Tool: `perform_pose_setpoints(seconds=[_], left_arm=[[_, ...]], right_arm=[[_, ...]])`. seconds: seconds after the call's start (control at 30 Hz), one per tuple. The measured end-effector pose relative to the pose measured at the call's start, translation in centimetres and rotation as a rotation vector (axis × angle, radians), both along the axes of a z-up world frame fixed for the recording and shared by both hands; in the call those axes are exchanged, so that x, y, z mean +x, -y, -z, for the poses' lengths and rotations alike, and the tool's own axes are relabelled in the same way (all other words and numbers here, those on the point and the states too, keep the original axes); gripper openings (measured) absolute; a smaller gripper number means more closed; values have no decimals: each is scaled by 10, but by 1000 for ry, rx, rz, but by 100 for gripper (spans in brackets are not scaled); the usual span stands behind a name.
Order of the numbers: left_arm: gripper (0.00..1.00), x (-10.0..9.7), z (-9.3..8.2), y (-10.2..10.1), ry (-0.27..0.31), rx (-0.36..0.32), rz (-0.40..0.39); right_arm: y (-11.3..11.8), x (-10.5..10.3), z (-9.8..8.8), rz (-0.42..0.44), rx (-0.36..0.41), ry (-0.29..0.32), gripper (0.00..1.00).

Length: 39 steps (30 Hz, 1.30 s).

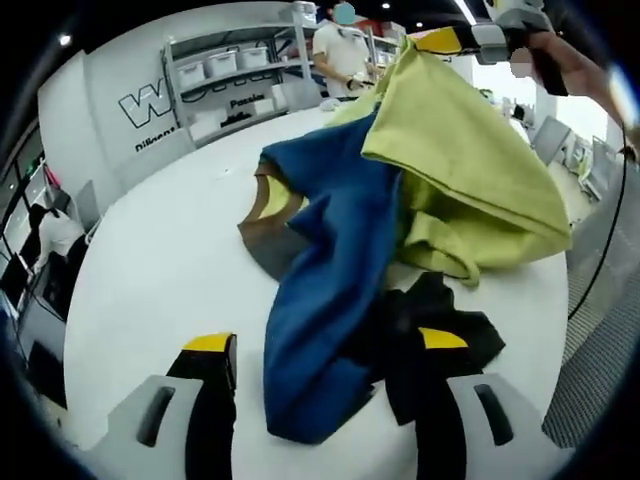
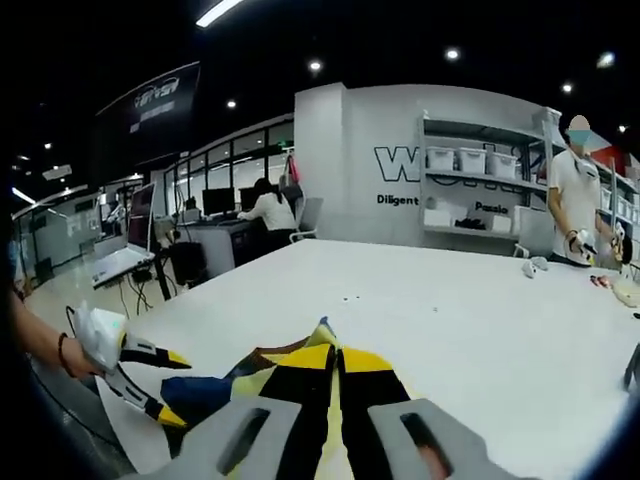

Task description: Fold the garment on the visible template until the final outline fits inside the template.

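Note:
A bunched garment lies on the white table (image 1: 150,270). Its yellow-green part (image 1: 470,170) is lifted high by my right gripper (image 1: 470,40), which is shut on its top edge. A blue part (image 1: 325,300) hangs down and trails between the jaws of my left gripper (image 1: 325,345), which stand wide open around it without pinching. Black cloth (image 1: 445,315) lies by the right jaw, and a grey-brown piece (image 1: 270,245) rests flat behind. In the right gripper view my right gripper (image 2: 337,350) is shut on cloth, with blue fabric (image 2: 200,395) below and my left gripper (image 2: 150,385) open at the left.
A person (image 1: 340,50) stands at the table's far edge beside grey shelves (image 1: 230,80) with white bins. The same person (image 2: 575,200) and small items (image 2: 535,266) are at the far right. Desks and a seated person (image 2: 265,212) are beyond the left side.

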<state>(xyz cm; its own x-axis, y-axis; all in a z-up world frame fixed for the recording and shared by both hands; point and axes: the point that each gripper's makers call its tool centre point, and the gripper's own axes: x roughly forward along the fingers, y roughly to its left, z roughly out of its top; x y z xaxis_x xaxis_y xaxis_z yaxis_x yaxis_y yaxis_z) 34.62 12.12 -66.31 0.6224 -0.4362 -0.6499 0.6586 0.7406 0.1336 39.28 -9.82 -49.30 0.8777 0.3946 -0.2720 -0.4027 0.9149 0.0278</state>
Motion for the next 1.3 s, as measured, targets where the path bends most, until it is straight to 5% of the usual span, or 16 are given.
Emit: perform_pose_setpoints(seconds=[0.67, 0.83, 0.9, 1.3], left_arm=[[68, 3, -1, -63, -31, 79, -127], [67, 4, -3, -90, -28, 127, -171], [65, 2, -3, -106, -33, 204, -175], [63, 2, -4, -116, -22, 155, -222]], right_arm=[[30, 0, 21, 93, 18, -54, 0], [47, -8, 43, 127, -25, -105, 0], [50, -12, 50, 130, -36, -124, 0], [73, -33, 101, 175, -138, -287, 0]])
